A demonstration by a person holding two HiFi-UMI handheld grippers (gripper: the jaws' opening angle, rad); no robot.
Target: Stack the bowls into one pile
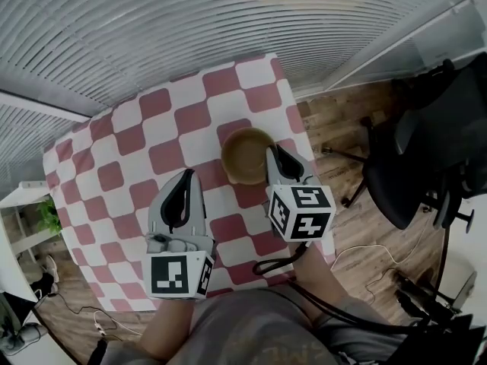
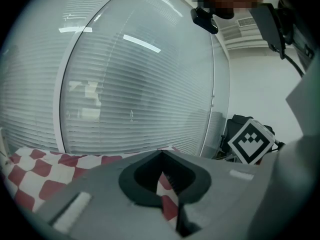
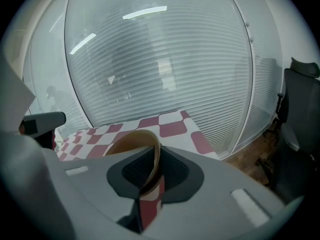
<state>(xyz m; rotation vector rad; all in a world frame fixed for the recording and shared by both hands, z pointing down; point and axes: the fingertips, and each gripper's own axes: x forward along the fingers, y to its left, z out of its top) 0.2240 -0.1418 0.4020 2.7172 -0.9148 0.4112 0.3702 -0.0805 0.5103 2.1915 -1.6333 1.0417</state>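
Checkered surface (image 1: 137,139), bowl (image 1: 245,154) near its right edge: right hand-held gripper (image 1: 272,153) pinches its rim, best lifted level; left hand-held gripper (image 1: 186,176) closed, empty.

A red-and-white checked surface (image 1: 129,139) stands before slatted blinds (image 1: 152,29). Off its right edge, a black office chair (image 1: 426,150) sits on wooden floor (image 1: 342,124). Off its left edge is probably a small plant (image 1: 50,217).
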